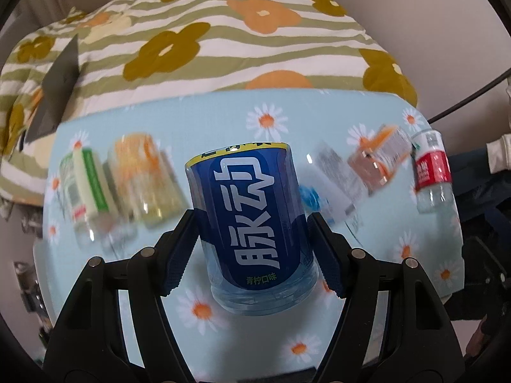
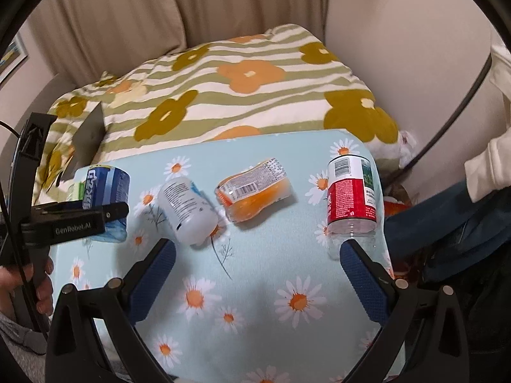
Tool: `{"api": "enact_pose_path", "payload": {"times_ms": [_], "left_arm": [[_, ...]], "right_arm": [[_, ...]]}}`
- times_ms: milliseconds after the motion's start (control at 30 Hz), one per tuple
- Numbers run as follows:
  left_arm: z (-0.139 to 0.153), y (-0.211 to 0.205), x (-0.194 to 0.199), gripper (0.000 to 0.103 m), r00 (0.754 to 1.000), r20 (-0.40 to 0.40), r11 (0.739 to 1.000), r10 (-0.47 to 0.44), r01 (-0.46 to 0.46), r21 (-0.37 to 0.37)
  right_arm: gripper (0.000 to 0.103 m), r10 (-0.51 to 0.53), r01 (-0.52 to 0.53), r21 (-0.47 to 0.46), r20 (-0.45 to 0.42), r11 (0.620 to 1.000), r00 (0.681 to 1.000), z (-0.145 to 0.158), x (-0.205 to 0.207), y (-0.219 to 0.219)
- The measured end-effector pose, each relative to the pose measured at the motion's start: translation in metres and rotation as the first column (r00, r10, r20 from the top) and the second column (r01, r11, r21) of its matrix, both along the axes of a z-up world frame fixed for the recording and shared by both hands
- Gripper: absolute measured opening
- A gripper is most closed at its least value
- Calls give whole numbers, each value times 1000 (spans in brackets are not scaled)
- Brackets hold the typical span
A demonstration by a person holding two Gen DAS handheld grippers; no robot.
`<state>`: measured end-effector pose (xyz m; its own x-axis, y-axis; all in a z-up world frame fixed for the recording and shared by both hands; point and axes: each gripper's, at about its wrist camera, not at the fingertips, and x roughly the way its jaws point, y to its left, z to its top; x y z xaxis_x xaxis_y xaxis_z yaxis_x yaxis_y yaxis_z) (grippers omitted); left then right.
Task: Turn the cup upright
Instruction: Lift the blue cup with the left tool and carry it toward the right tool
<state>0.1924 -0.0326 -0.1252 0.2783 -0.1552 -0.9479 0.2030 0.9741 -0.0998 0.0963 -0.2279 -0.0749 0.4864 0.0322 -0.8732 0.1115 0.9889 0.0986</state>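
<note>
Your left gripper (image 1: 252, 239) has its jaws closed on the blue cup (image 1: 252, 223), one pad pressed to each side of its lower half. The cup is a cut bottle section with a dark blue label, large white characters and a yellow band at its far end; the clear ribbed end points toward you. It stands a little tilted, and you cannot tell from the left wrist view whether it touches the worktop (image 1: 198, 335) or hangs just above it. In the right wrist view the cup (image 2: 107, 191) is half hidden behind the left gripper's black arm (image 2: 76, 220), at the worktop's left edge.

Your right gripper (image 2: 257, 271) holds nothing, its jaws spread wide over the daisy-print cloth (image 2: 255, 287).

Behind the blue cup, everything in the left wrist view is smeared by motion blur. The right wrist view is sharper: a white cup (image 2: 188, 214) and an orange cup (image 2: 255, 191) lie on their sides mid-worktop, and a red-labelled cup (image 2: 351, 194) stands at the right edge. Beyond them lies a flower-patterned bedspread (image 2: 239, 95).
</note>
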Motion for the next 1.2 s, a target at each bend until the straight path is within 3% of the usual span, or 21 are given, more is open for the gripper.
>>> {"api": "enact_pose_path", "payload": {"times_ms": [300,600,833,967,1200], "left_arm": [[-36,-16,-71,75,998,-48,999,34,-34,-2],[-70,-31,-90,75,998,-69,1000,14,-14,-1],[-69,-34,-89,76,999,-49,1000,16,-15,3],[-63,-33,-90,96,999,-30,999,30,-30,12],[-23,-17,-103,97,993,36,993,112,-113,32]], "right_arm": [[103,106,-106,-6,-16,994,994,-17,-35,-2],[103,100,-99,19,-69,995,993,-49,-51,-12],[103,114,-113,22,-72,993,991,-53,-53,-16],[103,114,-112,28,-66,993,991,-51,-55,-18],[103,164,-162,67,-32,985,986,-28,-54,-22]]}}
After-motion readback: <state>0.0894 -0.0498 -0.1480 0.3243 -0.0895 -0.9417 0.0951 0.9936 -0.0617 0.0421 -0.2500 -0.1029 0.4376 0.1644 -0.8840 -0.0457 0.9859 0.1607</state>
